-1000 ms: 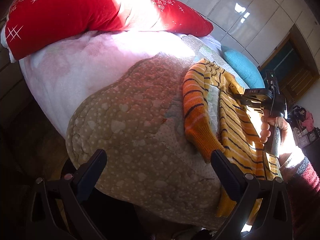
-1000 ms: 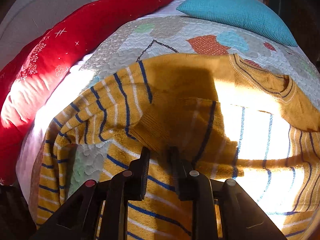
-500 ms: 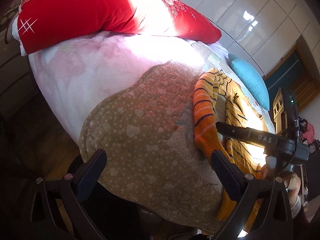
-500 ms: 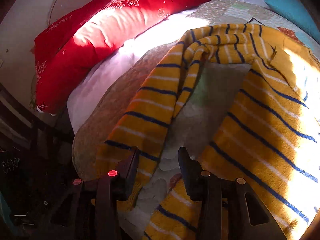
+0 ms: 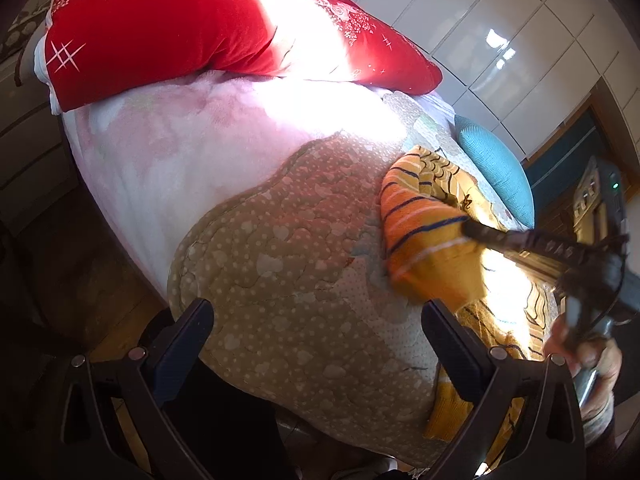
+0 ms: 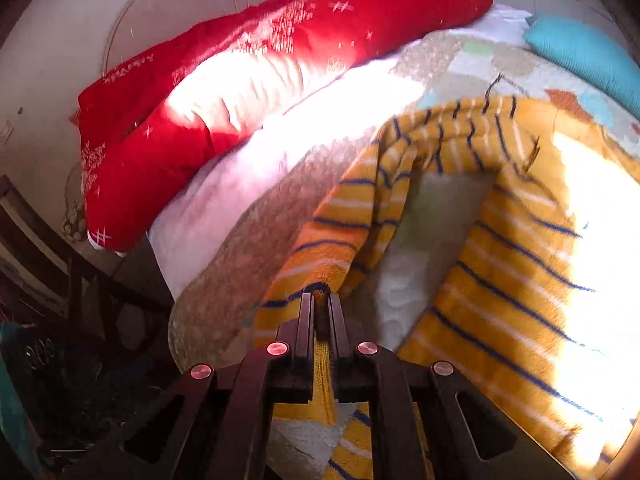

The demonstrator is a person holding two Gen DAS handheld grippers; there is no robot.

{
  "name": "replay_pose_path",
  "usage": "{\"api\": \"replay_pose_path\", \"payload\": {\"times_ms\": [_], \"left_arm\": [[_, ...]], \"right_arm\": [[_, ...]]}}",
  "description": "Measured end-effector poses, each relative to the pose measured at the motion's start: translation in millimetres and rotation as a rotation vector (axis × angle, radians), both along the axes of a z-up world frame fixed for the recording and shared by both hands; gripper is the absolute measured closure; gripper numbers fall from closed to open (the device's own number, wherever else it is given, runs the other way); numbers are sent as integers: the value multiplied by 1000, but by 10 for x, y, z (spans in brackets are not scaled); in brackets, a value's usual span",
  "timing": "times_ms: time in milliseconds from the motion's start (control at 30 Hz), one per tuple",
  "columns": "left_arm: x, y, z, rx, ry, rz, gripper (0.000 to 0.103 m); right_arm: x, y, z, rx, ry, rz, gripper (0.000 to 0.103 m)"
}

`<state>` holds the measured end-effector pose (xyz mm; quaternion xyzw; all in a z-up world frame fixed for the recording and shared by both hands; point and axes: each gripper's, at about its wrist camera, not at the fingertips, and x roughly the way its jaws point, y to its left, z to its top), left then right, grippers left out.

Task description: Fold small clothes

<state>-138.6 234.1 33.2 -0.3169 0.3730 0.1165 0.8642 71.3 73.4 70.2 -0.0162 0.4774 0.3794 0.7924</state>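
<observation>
Early in the fold, by the look of it. Yellow striped sweater (image 6: 520, 264) spread on the patchwork quilt (image 5: 288, 280) over the bed, body lying flat toward the right of the right wrist view, collar toward the far side. One sleeve (image 6: 340, 232) pinched near its cuff by the right gripper (image 6: 321, 312), jaws drawn together on the knit with only a sliver of fabric between them. Sleeve lifted a little off the quilt at the pinch (edges blurred, so how high is hard to say). Bare strip of quilt between sleeve and body, so nothing laid across the chest yet. Left to do, judging from this: sleeve over the body, likely the other sleeve as well, then the body folded.

Left gripper (image 5: 316, 344) hanging off the near edge of the bed, fingers wide apart and empty, well clear of the sweater. Right hand (image 5: 588, 360) on the tool's handle at the right edge of the left wrist view.

Around: red bolster pillow (image 5: 180, 28) along the far left, pink blanket (image 5: 192, 148) beneath it, teal cushion (image 5: 496, 168) at the far right, white cabinet doors (image 5: 500, 40) beyond. Nothing resting on the sweater itself. Harsh sun patch washing out part of the body, hiding any creases there.
</observation>
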Motion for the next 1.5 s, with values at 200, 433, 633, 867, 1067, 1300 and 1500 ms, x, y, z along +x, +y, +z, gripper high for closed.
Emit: {"api": "replay_pose_path", "payload": {"times_ms": [200, 433, 633, 867, 1067, 1300, 1500], "left_arm": [[112, -144, 117, 21, -17, -40, 0], [296, -428, 159, 51, 4, -114, 0], [427, -693, 255, 149, 12, -170, 0], [863, -956, 263, 220, 31, -269, 0], [1339, -1188, 41, 199, 82, -332, 0], [1383, -1446, -252, 242, 156, -408, 0], [1304, -1520, -314, 296, 154, -468, 0]], "right_arm": [[408, -1018, 1056, 67, -141, -188, 96], [1155, -2696, 758, -142, -81, -587, 93], [1192, -3488, 177, -171, 18, -777, 69], [694, -3709, 10, -52, 18, -794, 60], [428, -3742, -115, -2, 13, -767, 55], [-104, -3778, -513, 42, 90, -751, 50], [-720, -3723, -725, 128, 116, -645, 49]]}}
